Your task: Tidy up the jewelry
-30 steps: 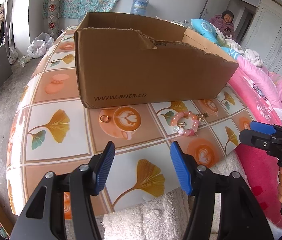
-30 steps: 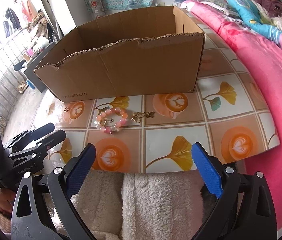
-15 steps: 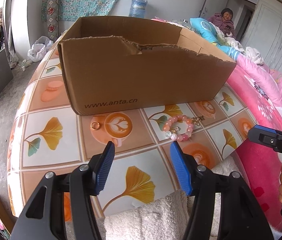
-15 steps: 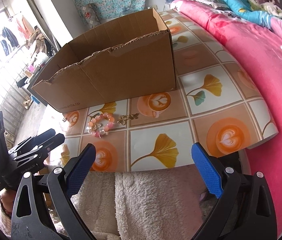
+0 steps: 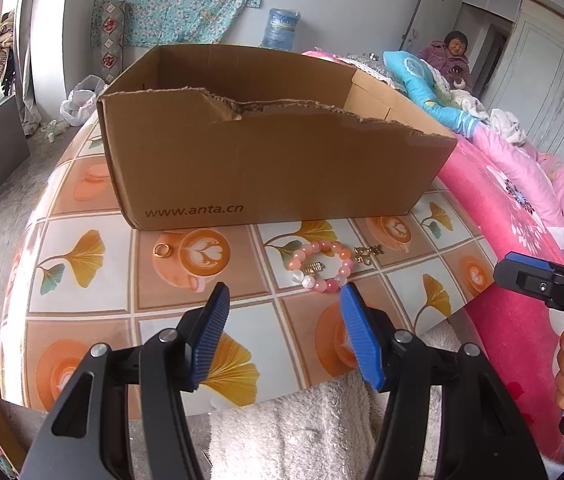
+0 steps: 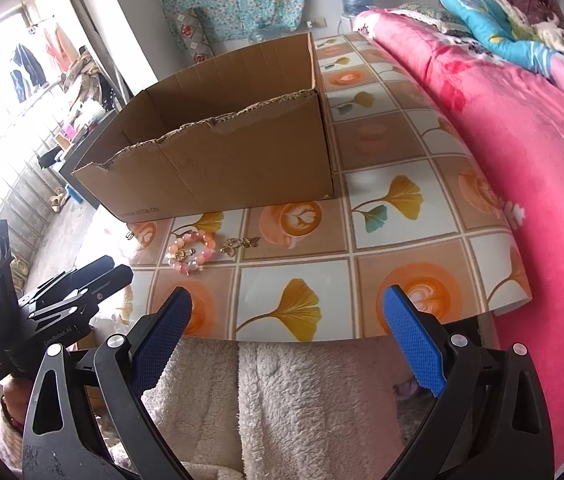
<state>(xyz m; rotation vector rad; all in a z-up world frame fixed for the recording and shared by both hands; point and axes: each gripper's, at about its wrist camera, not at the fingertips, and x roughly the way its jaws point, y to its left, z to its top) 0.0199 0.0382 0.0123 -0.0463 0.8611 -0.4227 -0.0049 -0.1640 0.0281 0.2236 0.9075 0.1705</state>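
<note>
The jewelry lies in a short row on the table (image 5: 81, 312), just in front of the near wall of the cardboard box (image 5: 265, 164). The bead bracelet (image 5: 322, 266), pink and pale beads with a small gold charm inside its loop, sits at the centre of the row. A small gold pendant (image 5: 368, 254) lies just to its right, close to the beads; whether it touches them cannot be told. A gold ring (image 5: 161, 250) lies well apart to the left, near the box's left corner. All three pieces rest flat and free, so each can be picked up separately.

The box stands open at the top, its near wall torn low. That placement suggests it is the container for the pieces: each needs only a short lift over the low edge.

The left gripper (image 5: 282, 330) hangs over the near part of the table with its jaws parted to a moderate gap and nothing between them. Its right fingertip is just short of the bracelet, so the bracelet is probably the first target.

The right gripper (image 6: 286, 332) is held back at the table's near edge, above a fleecy white cloth (image 6: 302, 408), jaws spread wide and empty. It appears to be waiting clear of the left gripper's path.

A pink floral quilt (image 6: 522, 140) borders the table on the right.
</note>
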